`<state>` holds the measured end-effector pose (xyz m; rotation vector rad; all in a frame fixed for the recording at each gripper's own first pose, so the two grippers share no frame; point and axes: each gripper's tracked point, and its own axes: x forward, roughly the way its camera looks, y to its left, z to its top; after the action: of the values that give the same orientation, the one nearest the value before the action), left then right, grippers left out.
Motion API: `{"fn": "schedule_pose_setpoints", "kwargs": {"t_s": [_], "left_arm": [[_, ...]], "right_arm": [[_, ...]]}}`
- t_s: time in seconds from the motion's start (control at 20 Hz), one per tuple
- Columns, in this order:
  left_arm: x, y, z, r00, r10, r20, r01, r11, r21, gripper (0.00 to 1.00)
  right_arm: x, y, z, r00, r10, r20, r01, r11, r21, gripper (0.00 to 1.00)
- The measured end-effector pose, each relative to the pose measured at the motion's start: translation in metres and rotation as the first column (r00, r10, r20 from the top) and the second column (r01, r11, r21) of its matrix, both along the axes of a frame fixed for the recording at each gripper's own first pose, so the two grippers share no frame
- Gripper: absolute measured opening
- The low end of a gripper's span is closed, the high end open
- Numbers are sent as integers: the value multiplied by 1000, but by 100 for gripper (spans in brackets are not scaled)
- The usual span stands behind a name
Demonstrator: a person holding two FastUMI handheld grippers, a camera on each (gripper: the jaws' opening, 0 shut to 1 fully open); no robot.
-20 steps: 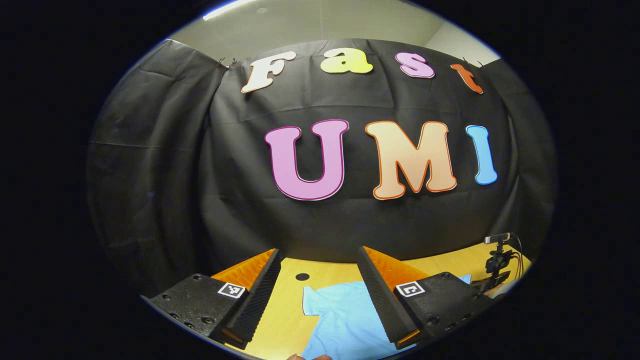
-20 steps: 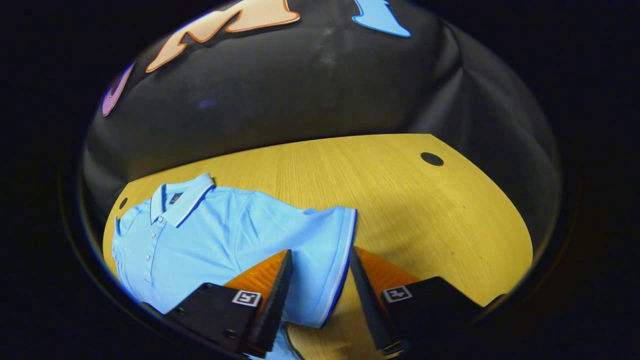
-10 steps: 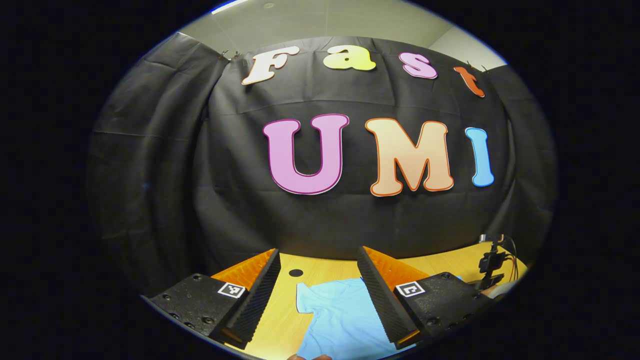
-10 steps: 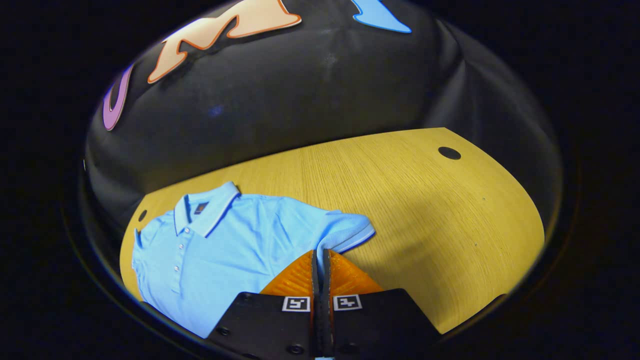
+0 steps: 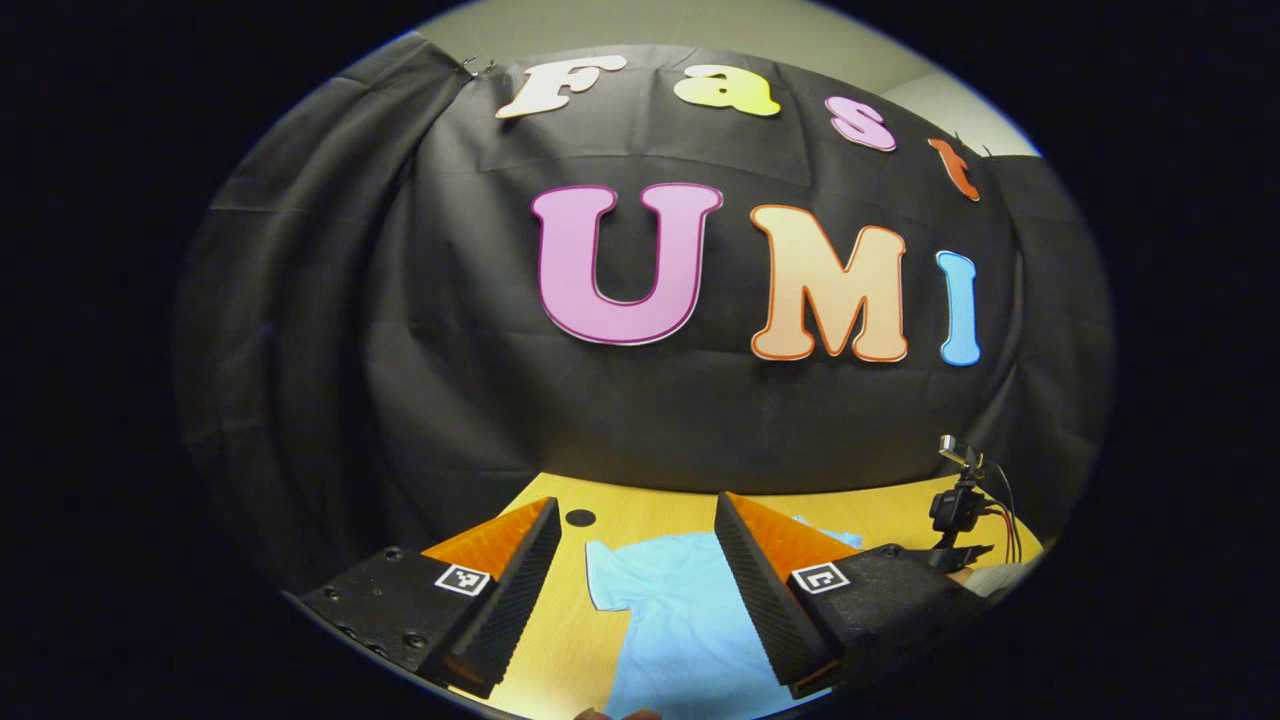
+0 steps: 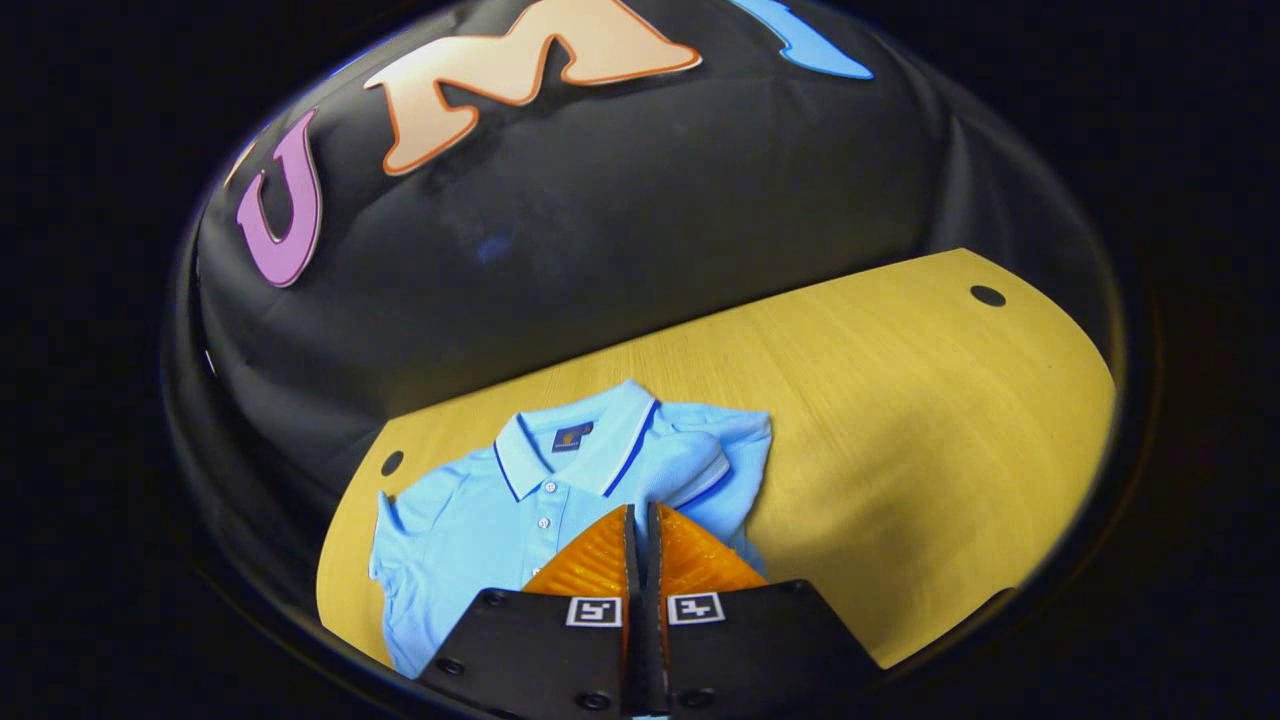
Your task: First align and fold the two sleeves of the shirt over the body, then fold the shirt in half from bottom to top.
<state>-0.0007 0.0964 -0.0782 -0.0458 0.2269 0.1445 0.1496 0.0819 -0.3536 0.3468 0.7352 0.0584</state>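
Light-blue short-sleeved polo shirt [image 6: 480, 510] lies flat on the yellow wooden table [image 6: 900, 400], one sleeve [image 6: 690, 475] pinched between the closed fingers of the right gripper [image 6: 640, 515] and drawn over the chest. Left gripper [image 5: 635, 520] hovers above the shirt's other sleeve, fingers spread wide, holding nothing. Small black camera on a stand [image 5: 958, 500] at the table's edge; collar label unreadable.

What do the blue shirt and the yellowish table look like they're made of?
The shirt looks like a soft knit, likely cotton or a blend: matte, limp, it rumples where the right gripper pinches its sleeve. The stiffer collar has dark piping and small pale buttons. The table looks like wood or wood-look laminate: fine straight grain lines, smooth with a faint sheen.
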Motion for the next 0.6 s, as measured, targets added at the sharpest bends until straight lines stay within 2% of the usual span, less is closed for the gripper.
{"fn": "schedule_pose_setpoints", "kwargs": {"t_s": [0.05, 0.15, 0.3, 0.35, 0.4, 0.5, 0.55, 0.6], "left_arm": [[0, 9, -8, 1000, 5, -23, -6, 1000, -3, 93], [3, 22, -23, 998, 5, -62, -7, 1000, -23, 95], [21, 30, -53, 994, -18, -112, 9, 997, -79, 95], [29, 29, -68, 991, -29, -133, 17, 996, -92, 95], [39, 29, -81, 988, -41, -151, 25, 994, -106, 95], [63, 30, -105, 984, -56, -170, 32, 989, -141, 95], [75, 31, -121, 980, -57, -188, 26, 986, -162, 95], [84, 33, -133, 976, -57, -210, 18, 983, -183, 95]], "right_arm": [[-2, 8, -8, 1000, 1, -19, -1, 1000, -3, 3], [-5, 17, -10, 1000, -4, -23, 4, 1000, -9, 10], [-7, -1, 13, 998, -32, 48, 37, 994, -103, 99], [-12, -5, 24, 997, -40, 64, 47, 993, -111, 98], [-21, -8, 35, 996, -48, 75, 56, 993, -106, 92], [-37, -21, 52, 993, -68, 101, 78, 992, -103, 92], [-47, -29, 59, 991, -74, 108, 86, 990, -109, 97], [-59, -38, 63, 990, -82, 114, 96, 988, -121, 97]]}}
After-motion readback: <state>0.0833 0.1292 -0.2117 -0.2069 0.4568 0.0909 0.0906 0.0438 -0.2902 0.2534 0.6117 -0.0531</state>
